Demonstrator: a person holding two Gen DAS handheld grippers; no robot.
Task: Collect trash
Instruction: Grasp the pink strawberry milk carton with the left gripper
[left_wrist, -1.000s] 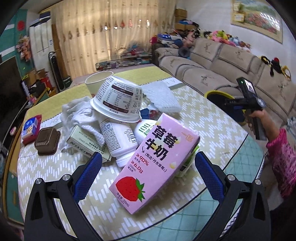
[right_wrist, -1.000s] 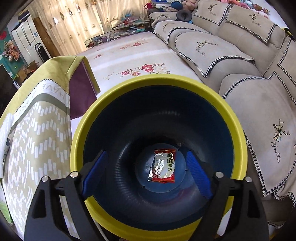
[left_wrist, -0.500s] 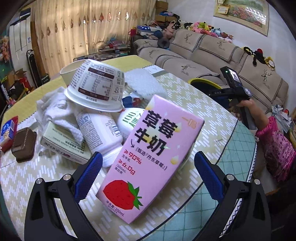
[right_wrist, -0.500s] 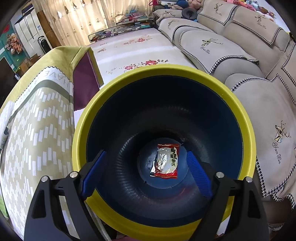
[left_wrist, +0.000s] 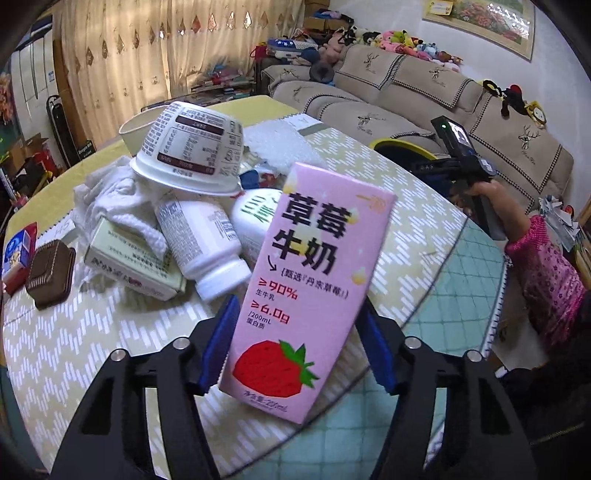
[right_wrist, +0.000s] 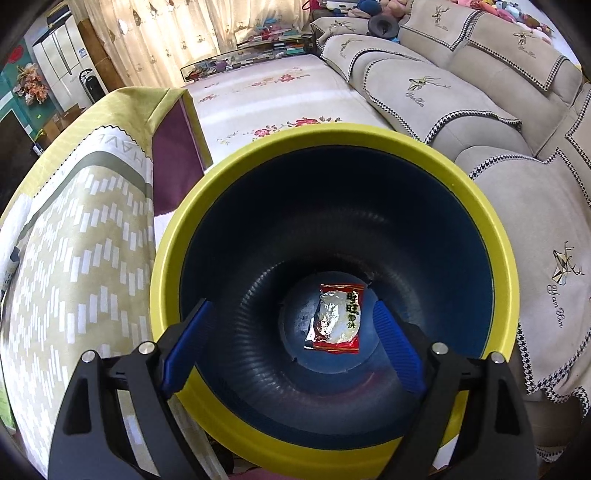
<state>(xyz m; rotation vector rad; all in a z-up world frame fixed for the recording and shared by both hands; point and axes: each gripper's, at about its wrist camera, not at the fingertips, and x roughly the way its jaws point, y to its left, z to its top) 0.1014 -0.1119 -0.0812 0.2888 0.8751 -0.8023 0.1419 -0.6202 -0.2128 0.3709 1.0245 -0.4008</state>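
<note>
A pink strawberry milk carton (left_wrist: 314, 258) leans at the front of a trash pile on the table (left_wrist: 92, 350). My left gripper (left_wrist: 297, 306) is closing around its lower half, and both blue pads touch its sides. In the right wrist view my right gripper (right_wrist: 291, 310) hangs open and empty over a yellow-rimmed blue bin (right_wrist: 332, 129). A red and silver snack wrapper (right_wrist: 338, 319) lies on the bin's bottom. The left wrist view also shows that bin's rim (left_wrist: 399, 142) past the table edge, with a hand holding the right gripper (left_wrist: 461, 158) above it.
Behind the carton lie an upturned white tub (left_wrist: 192, 155), a white bottle (left_wrist: 207, 240), a white cloth (left_wrist: 114, 199) and a pale green box (left_wrist: 129, 262). A brown case (left_wrist: 50, 273) sits at the left. A beige sofa (right_wrist: 461, 74) stands close behind the bin.
The left gripper's jaws have narrowed from wide open to touching the pink carton's sides, and the carton now looms larger and more upright. The right gripper holds still over the bin.
</note>
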